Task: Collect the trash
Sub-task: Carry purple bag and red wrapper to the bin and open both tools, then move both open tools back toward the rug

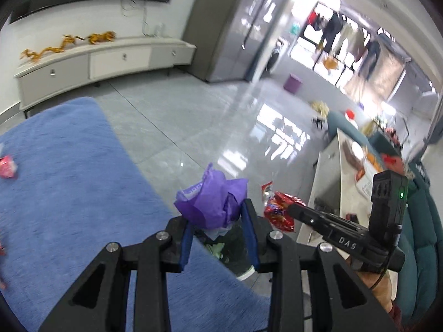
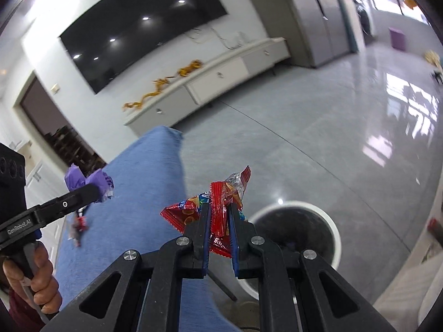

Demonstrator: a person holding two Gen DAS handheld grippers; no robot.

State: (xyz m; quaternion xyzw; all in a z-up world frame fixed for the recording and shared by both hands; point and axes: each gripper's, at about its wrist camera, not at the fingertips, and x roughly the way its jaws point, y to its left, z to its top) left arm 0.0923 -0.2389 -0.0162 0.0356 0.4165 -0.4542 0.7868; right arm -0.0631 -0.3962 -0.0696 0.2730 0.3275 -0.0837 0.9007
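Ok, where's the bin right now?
In the right wrist view the bin stands on the grey floor, lower right, just beyond the right gripper and its red wrapper, beside the blue rug.

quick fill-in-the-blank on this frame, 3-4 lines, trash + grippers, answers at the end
1. The left gripper holds a crumpled ____ wrapper.
2. The right gripper is shut on a ____ snack packet.
3. The bin standing on the grey floor has a ____ rim.
4. The rug with more litter lying on it is ____.

Answers: purple; red; white; blue
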